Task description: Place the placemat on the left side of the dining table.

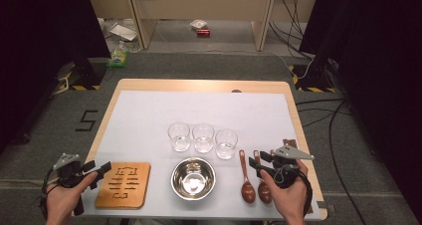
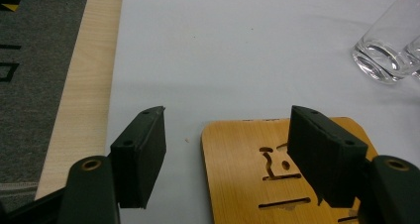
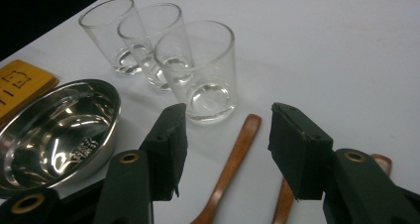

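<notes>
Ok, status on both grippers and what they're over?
Left gripper open above wooden trivet. Right gripper open over two wooden spoons. Nothing held, nothing blocking.

Glossy brown wooden spoons (image 1: pixel 247 177), matt pale wooden trivet (image 1: pixel 123 184), polished metal bowl (image 1: pixel 193 178), clear glasses (image 1: pixel 203 137).

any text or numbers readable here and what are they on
"5": black mark on the grey floor left of the table.
Cut-out sign in the wooden trivet: a pattern, not readable as a word.
Stamp inside the steel bowl: too small to read.
Red packet on the far floor: blurred.
</notes>
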Tool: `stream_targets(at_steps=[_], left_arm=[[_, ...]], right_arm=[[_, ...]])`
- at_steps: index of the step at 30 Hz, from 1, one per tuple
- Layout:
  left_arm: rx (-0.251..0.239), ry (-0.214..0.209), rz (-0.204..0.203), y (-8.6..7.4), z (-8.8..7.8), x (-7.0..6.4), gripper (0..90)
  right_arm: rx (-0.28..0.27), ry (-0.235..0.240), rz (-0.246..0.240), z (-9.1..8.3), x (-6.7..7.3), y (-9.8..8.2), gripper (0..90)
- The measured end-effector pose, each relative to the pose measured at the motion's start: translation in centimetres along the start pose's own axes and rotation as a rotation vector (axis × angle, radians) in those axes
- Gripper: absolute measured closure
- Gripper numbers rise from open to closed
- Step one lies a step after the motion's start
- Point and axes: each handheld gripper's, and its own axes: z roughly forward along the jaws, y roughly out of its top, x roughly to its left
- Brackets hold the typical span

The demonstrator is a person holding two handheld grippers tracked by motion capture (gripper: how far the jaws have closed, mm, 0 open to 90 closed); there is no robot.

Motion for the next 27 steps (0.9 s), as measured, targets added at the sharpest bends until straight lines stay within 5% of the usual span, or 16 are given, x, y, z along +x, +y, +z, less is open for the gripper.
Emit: stream_targets(at_steps=[7, 17, 27], left_arm=[[0.002, -0.006, -0.004, 0.2, 0.1, 0.0, 30.4], [0.018, -0.04, -0.013, -0.5, -0.4, 0.1, 30.1], [0.048, -0.05, -0.002, -0.4, 0.0, -0.3, 30.1]], right_arm=[[0.019, 0.056, -0.041, 1.4, 1.6, 0.5, 48.4], [0.039, 0.144, -0.136, 3.1, 5.7, 1.8, 47.8], [0.071, 0.296, -0.24, 6.6, 11.6, 3.5, 47.5]])
